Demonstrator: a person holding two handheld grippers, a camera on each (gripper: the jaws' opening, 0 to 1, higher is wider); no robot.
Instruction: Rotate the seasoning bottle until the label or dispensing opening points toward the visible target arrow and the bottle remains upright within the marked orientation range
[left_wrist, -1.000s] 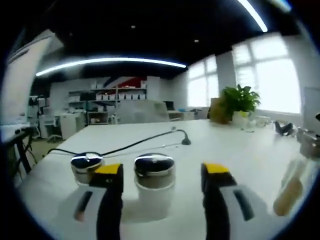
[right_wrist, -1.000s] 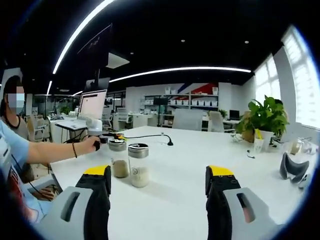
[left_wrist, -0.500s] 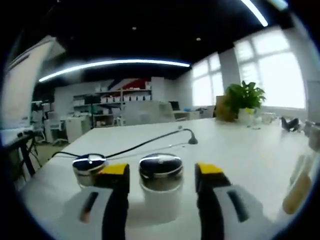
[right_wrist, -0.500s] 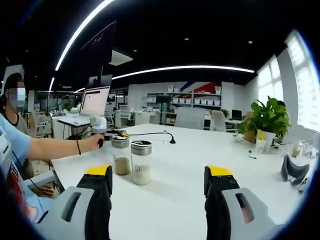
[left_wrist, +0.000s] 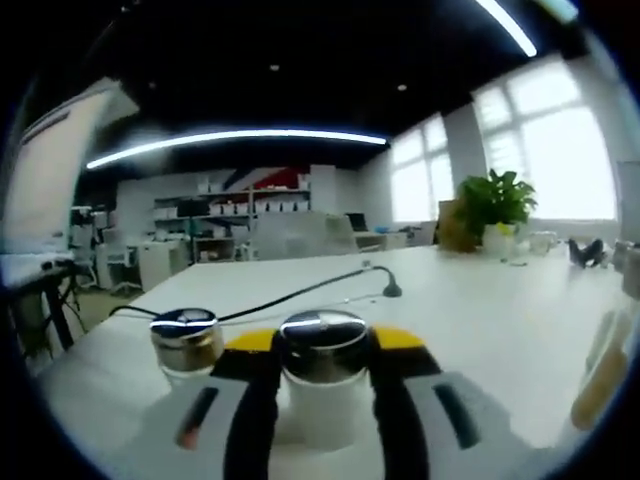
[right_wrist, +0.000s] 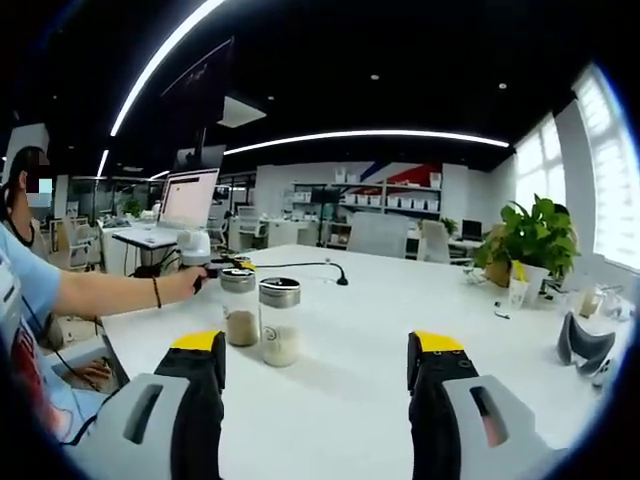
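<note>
In the left gripper view my left gripper (left_wrist: 322, 342) is shut on the seasoning bottle (left_wrist: 322, 405), a clear upright jar with white contents and a chrome lid; both yellow-tipped jaws press its sides. A second chrome-lidded jar (left_wrist: 187, 342) stands just to its left. The right gripper view has the same pair upright on the white table (right_wrist: 380, 380): the white-filled bottle (right_wrist: 279, 322) and the brown-filled jar (right_wrist: 238, 308). A person's hand (right_wrist: 185, 288) holds the left gripper (right_wrist: 197, 250) beside them. My right gripper (right_wrist: 317, 345) hangs open, well short of the bottles, with nothing between its jaws.
A black cable with a gooseneck end (left_wrist: 388, 290) (right_wrist: 340, 278) runs across the table behind the jars. A potted plant (left_wrist: 493, 202) (right_wrist: 530, 235) and small items stand at the far right. A dark curved object (right_wrist: 585, 345) lies at the right. A laptop (right_wrist: 187, 205) is at the back left.
My left gripper's jaws have closed in from wide apart onto the white-filled bottle's sides. The right gripper stays open and barely shifts.
</note>
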